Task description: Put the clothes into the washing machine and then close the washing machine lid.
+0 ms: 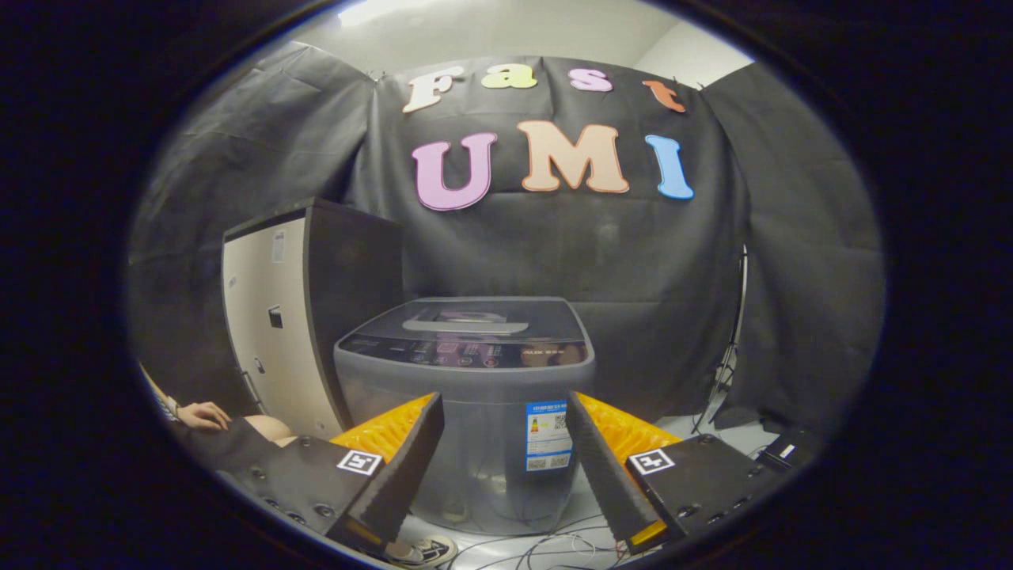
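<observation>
The washing machine [467, 412] stands upright on the floor [712, 431], its long axis vertical, its front face and control panel [467, 351] turned toward the camera. Its lid [475, 318] lies flat and closed across the top, with a pale handle strip running crosswise near the front of it. A label [548, 435] is stuck on the front wall, right of centre. The hand-held gripper [504, 416] is held level and aimed straight at the machine's front, its fingers [411, 459] spread wide apart with nothing between them; the machine's body shows in the gap, beyond the tips and not touched by either. Each finger base carries a square marker tag [360, 461]. To the left of the machine, set slightly behind it, stands a tall cabinet [273, 317] with a pale front. Lower left, beside the cabinet, a person's hand [203, 414] rests on a dark garment or lap; which of the two cannot be told. Loose cables [546, 546] lie on the floor below the machine's front.
</observation>
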The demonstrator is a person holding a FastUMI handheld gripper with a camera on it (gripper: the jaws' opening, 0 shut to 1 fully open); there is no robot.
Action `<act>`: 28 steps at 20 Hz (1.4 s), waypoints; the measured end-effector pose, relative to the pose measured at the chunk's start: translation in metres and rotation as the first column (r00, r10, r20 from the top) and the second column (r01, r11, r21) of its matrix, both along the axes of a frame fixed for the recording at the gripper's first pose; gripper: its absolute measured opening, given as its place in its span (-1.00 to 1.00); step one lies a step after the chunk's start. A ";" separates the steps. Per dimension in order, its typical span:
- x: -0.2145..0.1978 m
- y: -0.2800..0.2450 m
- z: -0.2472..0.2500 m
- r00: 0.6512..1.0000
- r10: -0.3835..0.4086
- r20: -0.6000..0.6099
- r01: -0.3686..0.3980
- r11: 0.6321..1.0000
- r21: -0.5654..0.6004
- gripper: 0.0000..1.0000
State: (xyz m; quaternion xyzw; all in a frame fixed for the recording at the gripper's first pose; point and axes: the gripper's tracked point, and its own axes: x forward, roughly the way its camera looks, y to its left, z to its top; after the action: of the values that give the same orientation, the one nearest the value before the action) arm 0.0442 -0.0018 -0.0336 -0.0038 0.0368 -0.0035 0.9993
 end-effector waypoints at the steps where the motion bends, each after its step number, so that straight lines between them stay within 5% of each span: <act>1: 0.000 0.000 0.001 1.000 0.000 0.000 0.000 1.000 0.000 0.95; 28: 0.000 0.001 -0.004 1.000 0.000 -0.025 0.000 1.000 -0.001 0.95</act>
State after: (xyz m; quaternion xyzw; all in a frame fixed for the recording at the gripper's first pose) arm 0.0446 -0.0012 -0.0376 -0.0041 0.0495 -0.0036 0.9988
